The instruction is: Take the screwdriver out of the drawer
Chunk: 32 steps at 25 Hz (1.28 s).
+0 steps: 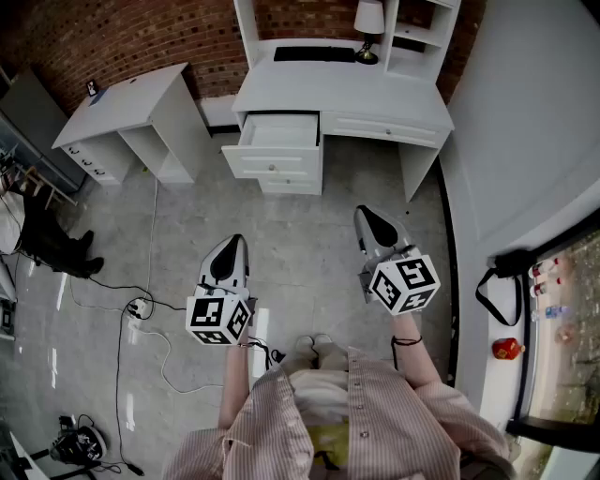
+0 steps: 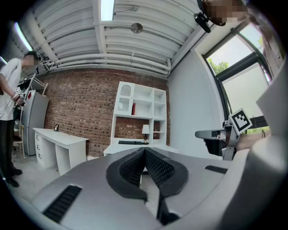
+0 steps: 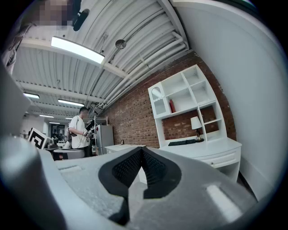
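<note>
The white desk [image 1: 342, 94] stands ahead by the brick wall, and its top left drawer [image 1: 278, 133] is pulled out. I see no screwdriver; the drawer's inside looks pale and bare from here. My left gripper [image 1: 234, 240] and right gripper [image 1: 362, 212] are held level over the floor, well short of the desk. Each is shut with nothing between its jaws. In the left gripper view the left gripper [image 2: 144, 151] points at the desk [image 2: 135, 146]. In the right gripper view the right gripper [image 3: 141, 148] has its ridged pads meeting at the tips.
A second white desk [image 1: 131, 103] stands at the left. Cables and a power strip [image 1: 141, 306] lie on the floor by my left side. A lamp [image 1: 367, 28] and keyboard [image 1: 314, 53] sit on the main desk. A person [image 3: 80, 131] stands far left. A wall and window sill [image 1: 511, 309] run along the right.
</note>
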{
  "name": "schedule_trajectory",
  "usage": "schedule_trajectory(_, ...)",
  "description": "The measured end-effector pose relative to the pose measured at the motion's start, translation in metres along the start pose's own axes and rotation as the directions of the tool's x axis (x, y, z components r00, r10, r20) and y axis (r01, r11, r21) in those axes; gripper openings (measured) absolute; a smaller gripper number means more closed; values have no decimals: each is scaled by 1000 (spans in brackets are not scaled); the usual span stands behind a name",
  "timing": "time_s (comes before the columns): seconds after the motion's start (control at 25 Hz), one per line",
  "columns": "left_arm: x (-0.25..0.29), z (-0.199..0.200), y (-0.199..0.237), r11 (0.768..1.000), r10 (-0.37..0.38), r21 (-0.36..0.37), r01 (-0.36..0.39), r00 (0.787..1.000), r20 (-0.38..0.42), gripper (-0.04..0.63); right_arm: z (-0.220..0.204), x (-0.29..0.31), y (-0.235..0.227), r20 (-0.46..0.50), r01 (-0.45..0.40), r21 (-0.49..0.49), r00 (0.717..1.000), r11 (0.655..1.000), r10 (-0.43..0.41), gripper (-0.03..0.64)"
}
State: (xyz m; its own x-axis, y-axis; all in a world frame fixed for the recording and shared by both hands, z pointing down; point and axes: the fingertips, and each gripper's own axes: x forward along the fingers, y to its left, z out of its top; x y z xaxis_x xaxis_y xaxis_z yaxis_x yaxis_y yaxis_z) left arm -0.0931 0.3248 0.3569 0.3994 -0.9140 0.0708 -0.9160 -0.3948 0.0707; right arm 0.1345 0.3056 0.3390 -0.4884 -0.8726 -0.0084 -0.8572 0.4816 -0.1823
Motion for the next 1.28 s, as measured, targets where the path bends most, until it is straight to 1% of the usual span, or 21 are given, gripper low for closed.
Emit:
schedule_trajectory(0.32, -2, -5, -2, 1000, 8, -17, -8, 1000, -4, -2, 0, -1, -1, 3, -8, 0, 1000, 1000, 8, 6)
schedule_trajectory(0.64, 0, -2, -2, 1000, 21, -21, -21, 1000, 4, -2, 2, 3, -3, 35, -24, 11, 999, 1000, 24, 6)
schedule_trajectory(0.76, 1, -3, -5, 999, 28, -22, -28, 1000, 9, -2, -2, 3, -8, 32, -24, 31, 999, 999, 23, 6)
schedule_trajectory(0.92, -3, -6, -9, 999, 41, -25, -41, 999, 11, -2, -11, 1, -11, 13, -34, 34, 999, 999, 33, 6)
schedule_trajectory(1.0, -6, -7, -9, 998, 54, -30, -54, 998, 13, -2, -15, 2, -12, 2, -44, 42, 999, 998, 44, 15)
schedule_trajectory(1.28, -1, -15, -6, 996, 81, -45, -81, 997, -6, -2, -23, 11, -21, -23, -51, 65, 998, 997, 53, 29)
